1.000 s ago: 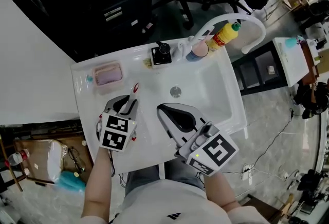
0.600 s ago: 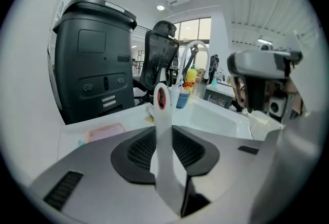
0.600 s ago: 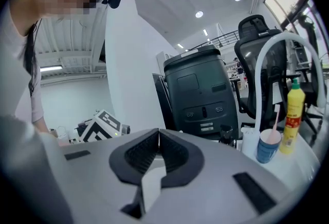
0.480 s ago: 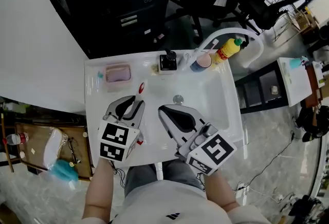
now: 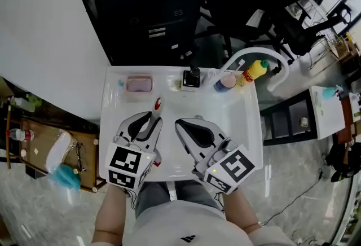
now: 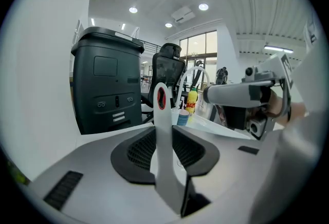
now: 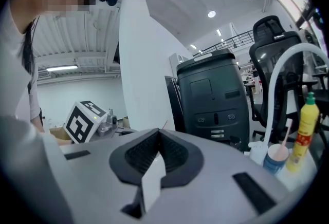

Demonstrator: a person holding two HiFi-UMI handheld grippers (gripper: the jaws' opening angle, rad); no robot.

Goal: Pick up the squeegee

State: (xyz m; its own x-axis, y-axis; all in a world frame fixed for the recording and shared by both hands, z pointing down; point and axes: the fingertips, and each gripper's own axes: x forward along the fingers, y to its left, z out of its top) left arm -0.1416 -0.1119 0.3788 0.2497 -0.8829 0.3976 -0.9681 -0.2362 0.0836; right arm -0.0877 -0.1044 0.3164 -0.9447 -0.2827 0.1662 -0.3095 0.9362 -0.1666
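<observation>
Pinches the white plastic squeegee (image 5: 157,105) by its handle in the left gripper (image 5: 150,119), long axis running straight out past the jaws toward the back of the white ceramic washbasin (image 5: 246,126). Holds the right gripper (image 5: 188,126) pressed together just beside, empty (no legible print, only square markers).

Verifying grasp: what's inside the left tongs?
The squeegee, clamped by its white handle between the left tongs, with a red-rimmed hole at the handle's tip. Its blade end cannot be seen: the gripper body covers it.
</observation>
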